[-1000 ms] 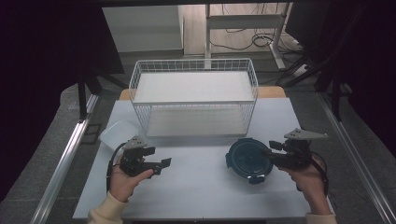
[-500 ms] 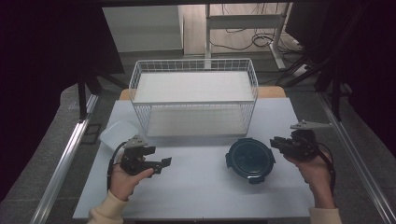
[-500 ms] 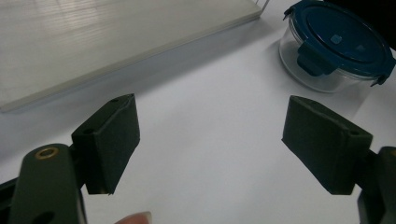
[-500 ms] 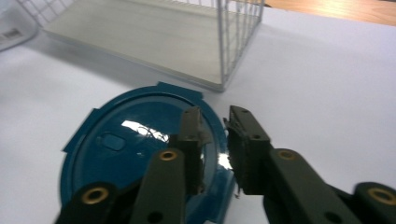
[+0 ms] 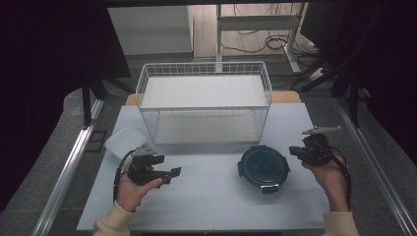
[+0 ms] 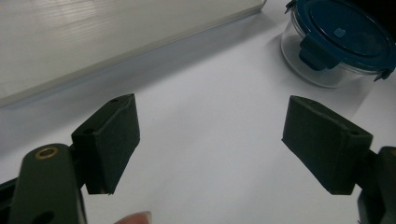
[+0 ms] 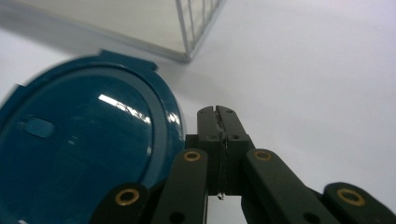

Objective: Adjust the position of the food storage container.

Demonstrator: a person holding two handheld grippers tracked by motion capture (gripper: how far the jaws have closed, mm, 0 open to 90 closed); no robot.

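On table, 1 container (image 5: 263, 167), 1 basket (image 5: 204, 105), 2 grippers

The person is wearing cream sleeves (image 5: 110, 223). The left gripper (image 5: 169, 173) is showing black, with thick square pads (image 6: 114, 140) and a round brass pin (image 6: 46, 152). The right gripper (image 7: 217, 114) is showing black bars with brass pins (image 7: 192, 156) too. A black cable (image 5: 118, 169) is looping from each. A grey plate (image 5: 322, 130) is sitting on top.
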